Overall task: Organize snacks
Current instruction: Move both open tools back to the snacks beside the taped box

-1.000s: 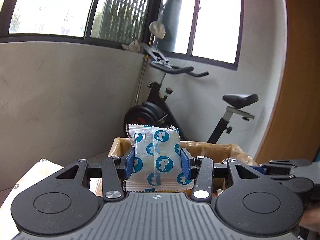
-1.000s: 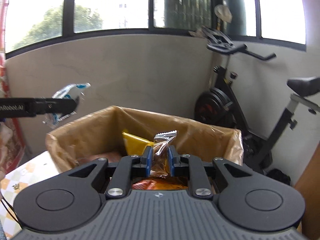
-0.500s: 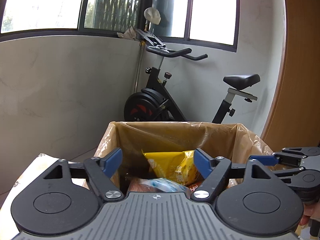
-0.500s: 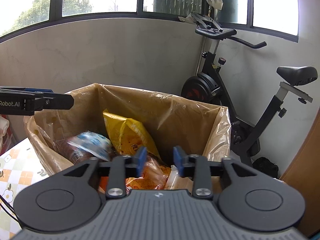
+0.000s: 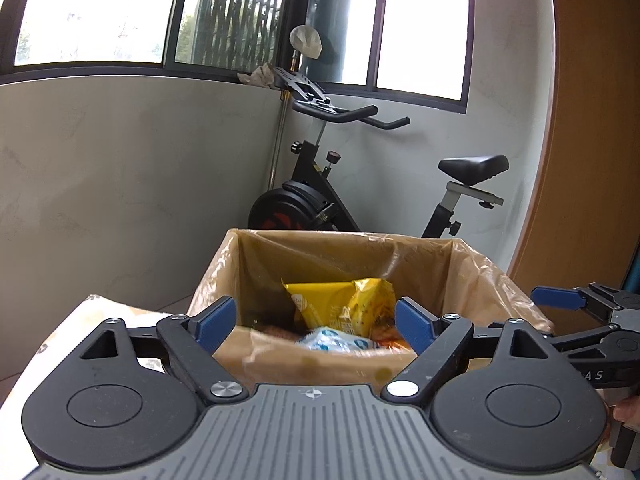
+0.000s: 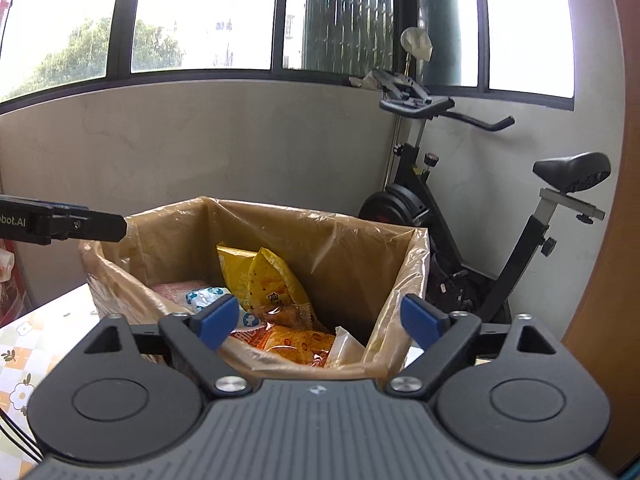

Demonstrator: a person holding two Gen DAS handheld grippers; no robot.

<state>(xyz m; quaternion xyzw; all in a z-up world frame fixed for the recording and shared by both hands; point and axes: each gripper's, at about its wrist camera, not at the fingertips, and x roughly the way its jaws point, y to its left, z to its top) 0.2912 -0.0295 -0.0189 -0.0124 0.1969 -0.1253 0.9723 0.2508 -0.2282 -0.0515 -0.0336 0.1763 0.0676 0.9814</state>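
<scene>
Both tools hang just above the near edge of the cardboard box (image 5: pixel 472 268), which is lined with a clear plastic bag and stands on the bench (image 6: pixel 24 344) with its flowered cover.

The left tool (image 5: pixel 316 322) has its blue pads spread wide and its jaws are opening; nothing is gripped between them – only the box's interior shows through the gap. The right tool (image 6: pixel 318 318) is likewise spread wide, its jaws opening, with nothing held. In the left wrist view the right tool appears at the right border, one blue fingertip (image 5: pixel 556 298) poking out over the box rim, and part of a hand (image 5: pixel 626 414) shows beneath it. In the right wrist view a black finger of the left tool reaches in from the left border over the box's far left corner.

The snacks lie inside the box. A yellow bag (image 6: pixel 260 276) leans upright near the middle. A white packet with blue round marks (image 6: pixel 204 296) lies to its left, blurred in the left wrist view (image 5: pixel 336 338). An orange packet (image 6: pixel 292 342) lies flat at the front, and beside it, on the right, a pale wrapper (image 6: pixel 346 346) whose contents cannot be made out.

Behind the box stands a black exercise bike (image 5: pixel 320 200) against a grey wall – windows (image 6: pixel 200 16) run above it
</scene>
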